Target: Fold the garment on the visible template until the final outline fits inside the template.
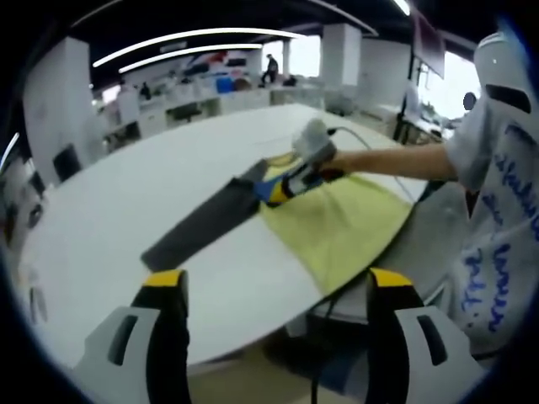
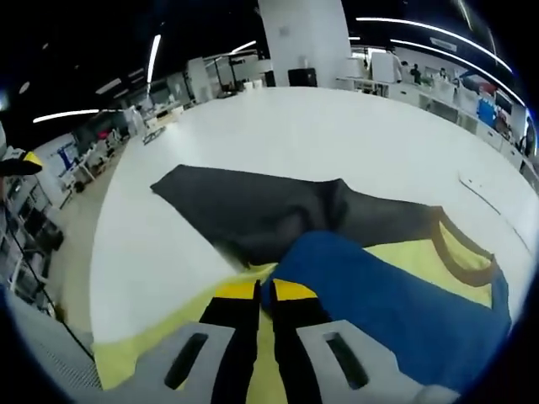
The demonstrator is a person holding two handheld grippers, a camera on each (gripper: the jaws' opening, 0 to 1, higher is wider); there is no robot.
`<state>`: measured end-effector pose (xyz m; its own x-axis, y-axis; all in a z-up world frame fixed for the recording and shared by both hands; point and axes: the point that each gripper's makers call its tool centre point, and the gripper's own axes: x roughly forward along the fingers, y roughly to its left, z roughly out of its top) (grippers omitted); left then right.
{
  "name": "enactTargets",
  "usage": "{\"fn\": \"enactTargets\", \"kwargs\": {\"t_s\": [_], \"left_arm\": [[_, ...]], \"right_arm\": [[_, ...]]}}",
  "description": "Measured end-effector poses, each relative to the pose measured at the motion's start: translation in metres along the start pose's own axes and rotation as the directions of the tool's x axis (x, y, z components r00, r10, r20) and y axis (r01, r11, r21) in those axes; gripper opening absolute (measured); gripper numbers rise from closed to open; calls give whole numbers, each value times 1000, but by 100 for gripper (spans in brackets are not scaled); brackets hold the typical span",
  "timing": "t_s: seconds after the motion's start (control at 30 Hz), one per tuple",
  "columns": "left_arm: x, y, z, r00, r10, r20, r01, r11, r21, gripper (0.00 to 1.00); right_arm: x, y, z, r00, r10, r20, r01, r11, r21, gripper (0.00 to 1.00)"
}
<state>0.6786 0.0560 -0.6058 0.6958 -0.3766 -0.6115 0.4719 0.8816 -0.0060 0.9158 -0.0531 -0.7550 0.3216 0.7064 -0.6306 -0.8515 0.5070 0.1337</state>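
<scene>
A yellow garment [image 1: 337, 227] with a blue part [image 2: 387, 295] and a brown-trimmed collar [image 2: 463, 252] lies on the white table [image 1: 126, 194] near its edge. A dark grey template sheet [image 1: 202, 220] stretches out from under it. In the right gripper view the same template [image 2: 269, 210] lies just beyond the jaws. My right gripper [image 2: 266, 290] is shut on the garment where blue meets yellow; the left gripper view has it [image 1: 274, 192] at the garment's end by the template, held by a bare arm. My left gripper [image 1: 278, 282] hangs open off the table's near edge, holding nothing.
A person in a white printed shirt [image 1: 497, 227] stands at the table's right side. A cable [image 1: 370, 139] trails from the right gripper across the table. Desks and chairs [image 1: 194, 93] fill the room beyond the table. The floor [image 1: 244, 374] lies below the near edge.
</scene>
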Motion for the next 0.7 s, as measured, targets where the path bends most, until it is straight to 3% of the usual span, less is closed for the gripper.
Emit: {"fn": "enactTargets", "kwargs": {"t_s": [0.2,0.37,0.7], "left_arm": [[1,0,1,1000,5,-4,-5,1000,1,83],[2,-2,0,1000,2,-7,-2,1000,3,83],[2,-5,4,1000,10,6,-10,1000,8,83]], "right_arm": [[-9,-4,6,1000,-20,25,20,1000,-18,14],[-16,-6,10,998,-34,54,35,999,-18,26],[-35,-11,10,997,-63,51,65,997,-38,48]]}}
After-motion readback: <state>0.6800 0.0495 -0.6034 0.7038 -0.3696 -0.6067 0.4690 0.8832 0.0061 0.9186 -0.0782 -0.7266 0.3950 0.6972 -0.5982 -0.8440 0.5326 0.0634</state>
